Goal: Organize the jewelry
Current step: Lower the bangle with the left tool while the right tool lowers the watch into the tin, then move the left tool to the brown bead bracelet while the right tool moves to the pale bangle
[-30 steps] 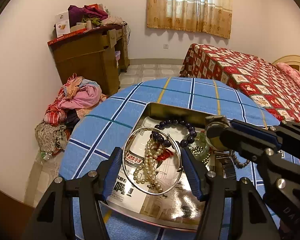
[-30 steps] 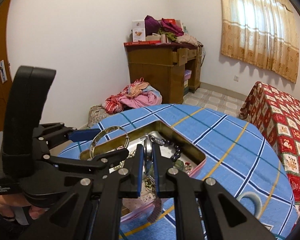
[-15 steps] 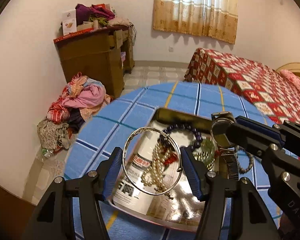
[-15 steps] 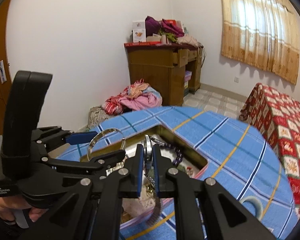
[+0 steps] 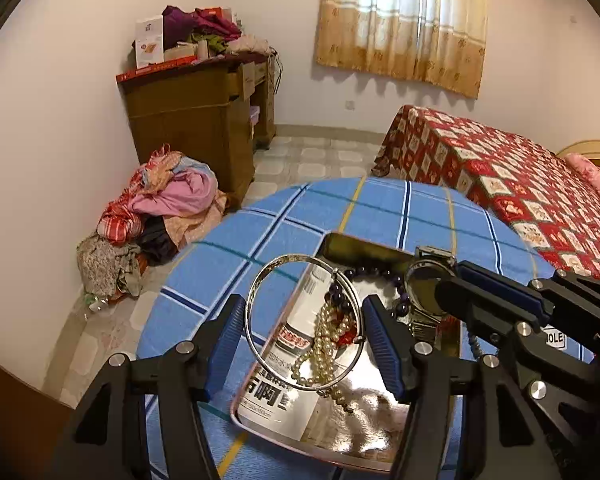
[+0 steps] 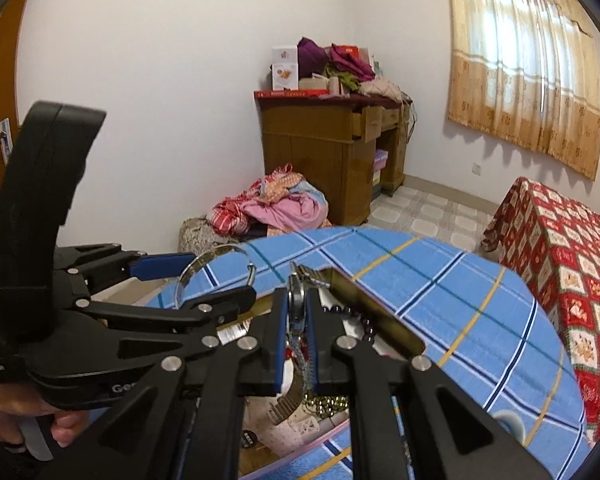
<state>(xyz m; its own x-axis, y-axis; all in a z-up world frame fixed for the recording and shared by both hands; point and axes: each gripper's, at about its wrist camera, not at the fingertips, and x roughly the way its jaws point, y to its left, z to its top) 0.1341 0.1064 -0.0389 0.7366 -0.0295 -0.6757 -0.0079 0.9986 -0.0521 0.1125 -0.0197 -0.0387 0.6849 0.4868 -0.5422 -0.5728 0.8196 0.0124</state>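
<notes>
My left gripper [image 5: 304, 336] is shut on a silver bangle [image 5: 256, 340], held upright above a shiny metal tin [image 5: 360, 244] on the blue checked table. In the tin lie a pearl strand [image 5: 324, 344] and a dark purple bead bracelet [image 5: 374, 272]. My right gripper [image 6: 298, 320] is shut on a silver wristwatch [image 6: 296, 304], whose band [image 6: 292, 396] hangs down over the tin. The right gripper with the watch [image 5: 420, 284] shows at the right of the left wrist view. The left gripper and bangle [image 6: 192, 272] show at the left of the right wrist view.
The round table [image 5: 380, 208] has a blue checked cloth. A white ring-like object [image 6: 512, 420] lies on the cloth at right. Beyond are a clothes pile [image 5: 160, 208], a wooden desk [image 5: 196, 112] and a bed with a red cover [image 5: 500, 168].
Both grippers have risen and pulled back from the tin with the bangle and watch held. The tin now sits lower and nearer in both views.
</notes>
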